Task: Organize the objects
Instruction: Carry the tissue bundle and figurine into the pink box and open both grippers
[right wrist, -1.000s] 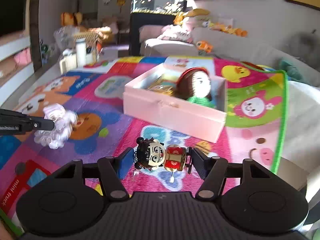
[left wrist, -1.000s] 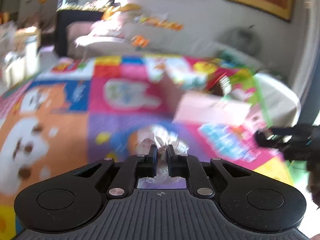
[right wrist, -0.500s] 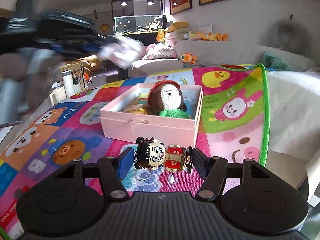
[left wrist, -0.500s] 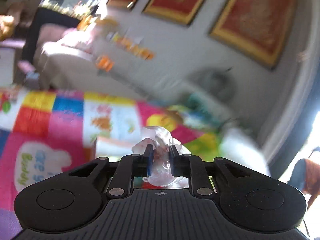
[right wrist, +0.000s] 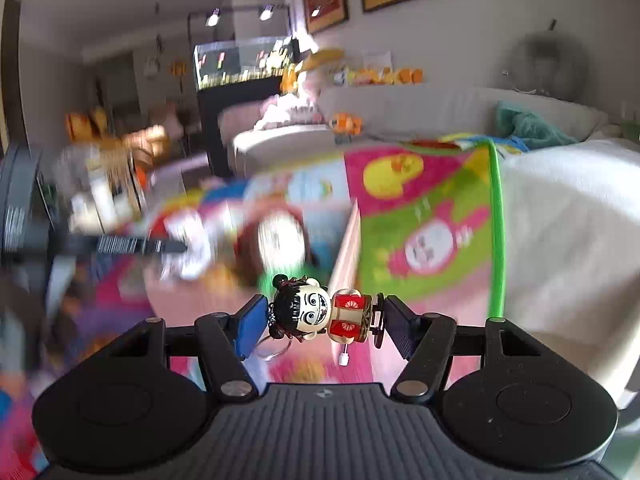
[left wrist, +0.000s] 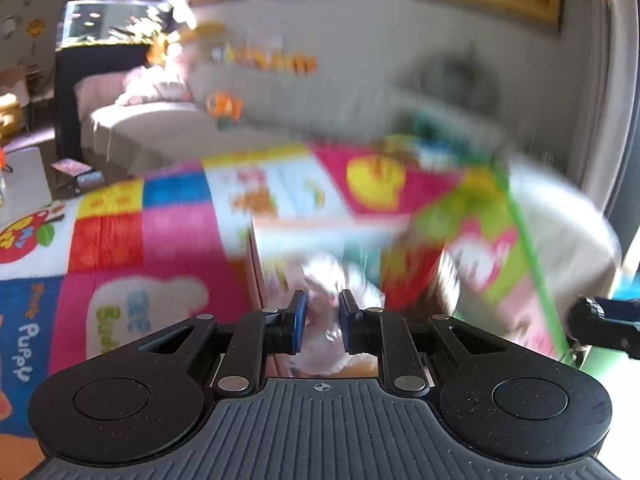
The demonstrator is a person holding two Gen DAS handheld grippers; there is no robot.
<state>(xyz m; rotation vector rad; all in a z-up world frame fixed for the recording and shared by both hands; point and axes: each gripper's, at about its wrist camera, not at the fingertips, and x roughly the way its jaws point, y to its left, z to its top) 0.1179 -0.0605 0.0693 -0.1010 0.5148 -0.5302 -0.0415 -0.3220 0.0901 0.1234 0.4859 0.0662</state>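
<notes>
My left gripper is shut on a crinkly clear-and-white wrapped bundle, held just over the blurred pink box. From the right wrist view the same gripper reaches in from the left, its bundle above the box interior. My right gripper is shut on a small wind-up doll figure with black hair and a red body, lying sideways between the pads. It hangs near the box's right wall. A knitted doll with brown hair lies inside the box, blurred.
A colourful play mat covers the floor; its green edge borders a white blanket on the right. A beige sofa with plush toys and a fish tank stand behind. The right gripper's tip shows at the left wrist view's right edge.
The left gripper carried the bundle from the mat on the left to over the pink box. The right gripper moved closer to the box with the figure, rolling slightly.
</notes>
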